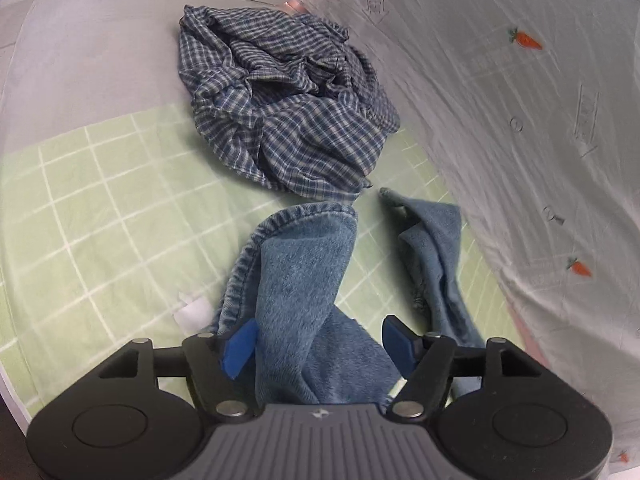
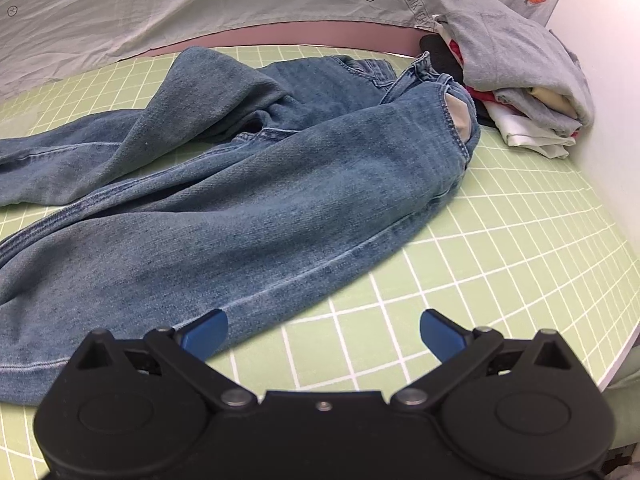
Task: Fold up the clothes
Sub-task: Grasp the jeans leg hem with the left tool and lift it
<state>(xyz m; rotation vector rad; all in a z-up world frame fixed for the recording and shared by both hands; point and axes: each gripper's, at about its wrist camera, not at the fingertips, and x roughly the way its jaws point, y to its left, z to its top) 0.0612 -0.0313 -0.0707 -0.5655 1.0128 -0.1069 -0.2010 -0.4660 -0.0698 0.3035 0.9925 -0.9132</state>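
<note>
A pair of blue jeans (image 2: 248, 200) lies rumpled across the green checked sheet (image 2: 500, 240), waistband at the far right. In the left wrist view, one leg end (image 1: 300, 264) stands bunched between the spread jaws of my left gripper (image 1: 318, 346), and the pads do not clamp it. The other leg end (image 1: 436, 248) lies twisted to the right. My right gripper (image 2: 324, 334) is open just above the sheet at the near edge of the jeans. Its left fingertip (image 2: 208, 332) hovers over the denim and nothing is held.
A crumpled blue plaid shirt (image 1: 288, 108) lies beyond the leg ends. A pale quilt with carrot prints (image 1: 520, 120) borders the far side. A stack of folded clothes (image 2: 516, 76) sits at the back right. The bed's edge (image 2: 624, 340) curves along the right.
</note>
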